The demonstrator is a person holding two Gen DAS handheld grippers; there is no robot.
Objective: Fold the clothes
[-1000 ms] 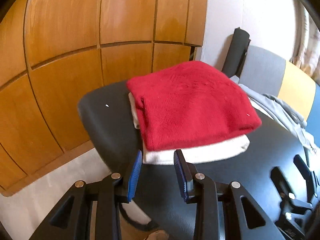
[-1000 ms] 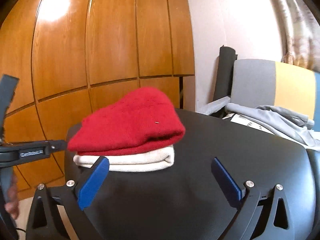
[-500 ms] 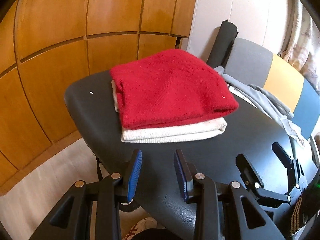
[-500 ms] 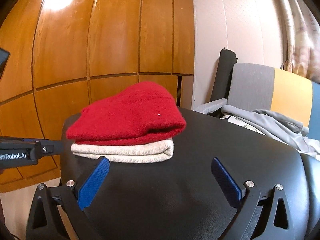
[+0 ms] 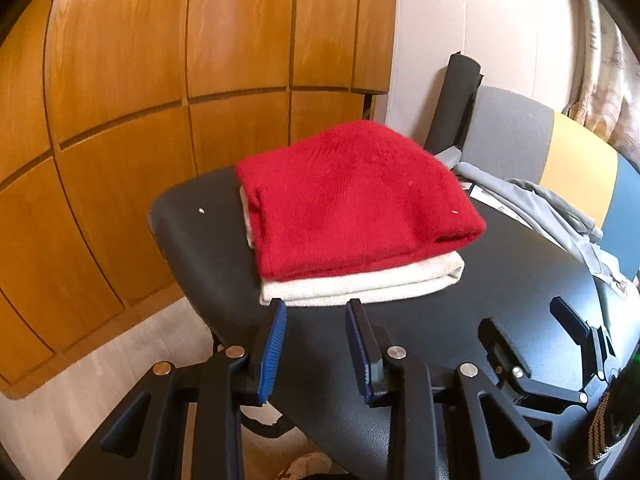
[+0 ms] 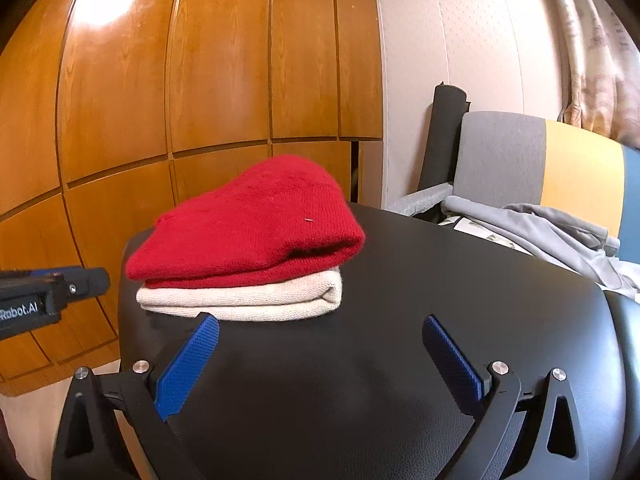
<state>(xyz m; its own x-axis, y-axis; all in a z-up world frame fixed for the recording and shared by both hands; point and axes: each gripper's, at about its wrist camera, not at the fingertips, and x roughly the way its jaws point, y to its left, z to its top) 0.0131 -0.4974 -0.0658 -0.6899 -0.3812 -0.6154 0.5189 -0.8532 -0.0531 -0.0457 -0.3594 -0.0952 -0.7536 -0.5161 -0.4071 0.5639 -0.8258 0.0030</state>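
A folded red sweater lies on a folded cream garment, stacked at the far left end of the black table. My left gripper hovers just in front of the stack's near edge. Its jaws are closing, with a gap still between them and nothing in it. My right gripper stands wide open above the bare tabletop, short of the red sweater and cream garment, and holds nothing. The right gripper shows low right in the left wrist view. The left gripper enters the right wrist view from the left.
A loose grey garment lies at the table's far right, in front of a grey, yellow and blue chair back. A black roll leans on the wall. Wooden panels stand behind the table's left edge, with the floor below.
The left wrist view has swung, so more of the table and the right gripper now show. The stack has not moved. The right gripper stays where it was.
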